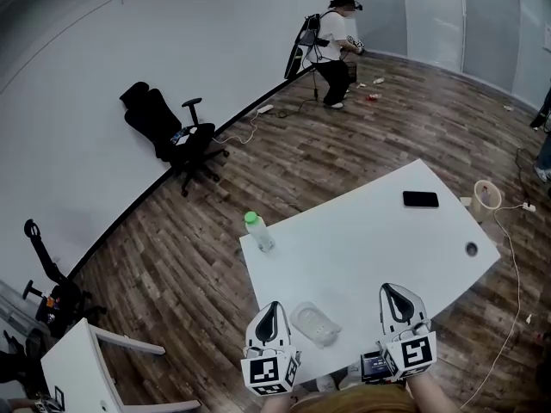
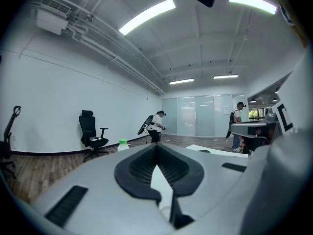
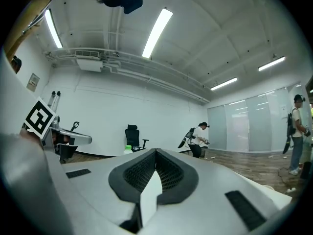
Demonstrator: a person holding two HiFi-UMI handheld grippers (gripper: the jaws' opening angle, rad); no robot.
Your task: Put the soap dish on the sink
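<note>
A clear plastic soap dish (image 1: 315,323) lies on the white table (image 1: 370,239) near its front edge. It sits between my two grippers, and neither one touches it. My left gripper (image 1: 274,305) hovers just left of the dish, jaws shut and empty. To the right of the dish is my right gripper (image 1: 391,289), also shut with nothing in it. The left gripper view shows the left gripper (image 2: 157,146) pointing out across the room, tips together. The right gripper (image 3: 156,151) looks the same in its own view. No sink shows in any view.
A clear bottle with a green cap (image 1: 257,231) stands at the table's left corner, and a black phone (image 1: 420,199) lies at its far side. A black office chair (image 1: 172,132) stands by the wall. A person (image 1: 331,46) bends over far back. Another white table (image 1: 77,368) is at lower left.
</note>
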